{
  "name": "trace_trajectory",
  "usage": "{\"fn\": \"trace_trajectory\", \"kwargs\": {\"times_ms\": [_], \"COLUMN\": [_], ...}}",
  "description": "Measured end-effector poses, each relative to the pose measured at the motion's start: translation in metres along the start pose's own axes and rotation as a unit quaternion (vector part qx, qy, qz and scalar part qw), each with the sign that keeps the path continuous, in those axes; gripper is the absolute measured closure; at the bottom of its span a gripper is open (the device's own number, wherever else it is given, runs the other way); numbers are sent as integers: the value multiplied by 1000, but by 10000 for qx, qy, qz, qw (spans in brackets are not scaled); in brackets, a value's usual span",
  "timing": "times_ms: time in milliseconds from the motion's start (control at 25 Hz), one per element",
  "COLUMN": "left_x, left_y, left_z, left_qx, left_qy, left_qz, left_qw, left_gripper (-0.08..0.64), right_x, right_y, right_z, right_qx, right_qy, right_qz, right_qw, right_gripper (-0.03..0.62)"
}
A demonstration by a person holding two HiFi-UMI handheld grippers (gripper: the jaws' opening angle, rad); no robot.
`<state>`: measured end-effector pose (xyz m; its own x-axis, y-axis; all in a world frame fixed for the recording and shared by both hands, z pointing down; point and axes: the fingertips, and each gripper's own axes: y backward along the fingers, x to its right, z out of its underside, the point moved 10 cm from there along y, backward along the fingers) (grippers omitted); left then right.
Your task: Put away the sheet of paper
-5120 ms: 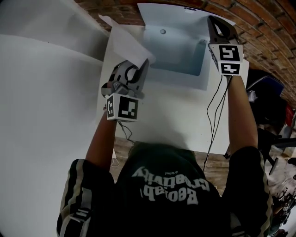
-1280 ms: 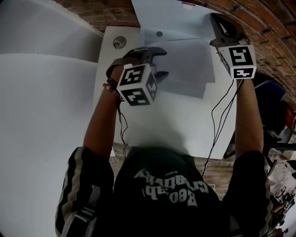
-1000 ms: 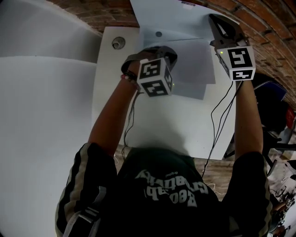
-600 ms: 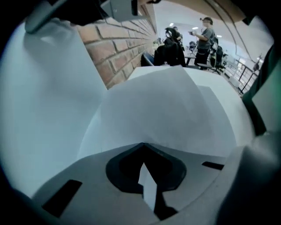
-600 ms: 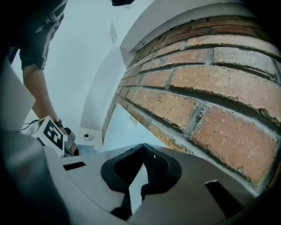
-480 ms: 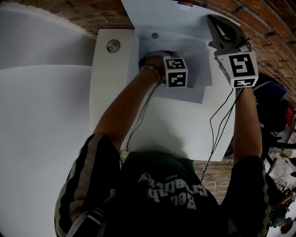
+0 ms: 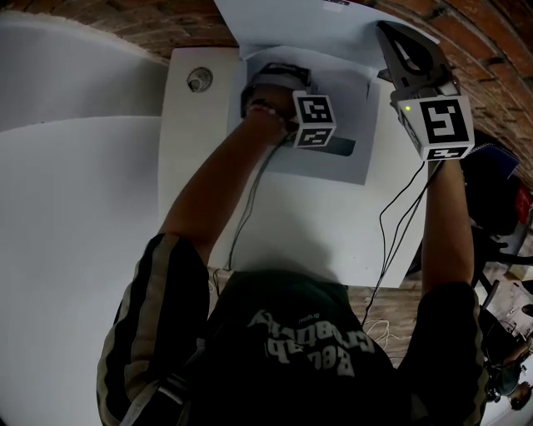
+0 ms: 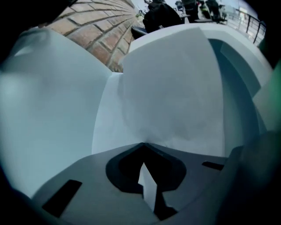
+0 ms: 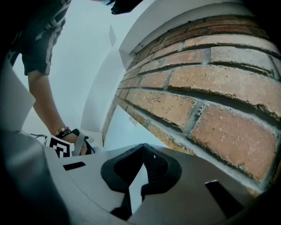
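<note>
A pale blue folder point(image 7: 329, 166) lies open on the white table point(image 7: 200, 208), its flap point(image 7: 291, 21) raised against the brick wall. My left gripper point(image 7: 279, 75) reaches into the folder from the near side. In the left gripper view its jaws are shut on the edge of the white sheet of paper point(image 8: 175, 88), which curves up ahead inside the folder's pocket point(image 8: 237, 88). My right gripper point(image 7: 408, 54) is at the folder's far right corner, shut on the raised flap point(image 9: 118, 127). The right gripper view also catches the left gripper's marker cube point(image 9: 59, 147).
A round grommet point(image 7: 198, 80) sits in the table's far left corner. The brick wall point(image 9: 210, 79) runs close behind the folder. Cables point(image 7: 391, 233) hang from both grippers across the table. A large white curved surface point(image 7: 75, 208) lies to the left.
The left gripper has carried the sheet from the folder's left side forward and into the folder. The right gripper has stayed on the flap.
</note>
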<state>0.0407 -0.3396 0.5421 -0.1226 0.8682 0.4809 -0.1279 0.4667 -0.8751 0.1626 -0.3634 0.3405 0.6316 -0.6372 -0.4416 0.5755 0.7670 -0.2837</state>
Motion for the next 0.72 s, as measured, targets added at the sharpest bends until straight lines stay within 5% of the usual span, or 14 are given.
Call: {"fn": "trace_trajectory", "kwargs": {"times_ms": [360,480,600,720], "left_x": [4,-6,-19,-19], "left_y": [3,23,54,67], "left_z": [2,1,-10,-30], "left_qx": [65,549,1700,2491], "left_qy": [-38,573,1578,1872], "left_qz": [-441,-447,-236,109], "left_qw": [9990,9958,9725,9502], "left_gripper": [529,508,535,548], "right_x": [0,0,0,0], "right_y": [0,0,0,0], "right_z": [0,0,0,1], "right_qx": [-8,-7,9,10], "right_qy": [-3,-13,-17,-42], "right_qz": [-4,-3,-2,-4], "right_qw": [10000,10000,10000,10000], "right_gripper": [598,598,598,598]}}
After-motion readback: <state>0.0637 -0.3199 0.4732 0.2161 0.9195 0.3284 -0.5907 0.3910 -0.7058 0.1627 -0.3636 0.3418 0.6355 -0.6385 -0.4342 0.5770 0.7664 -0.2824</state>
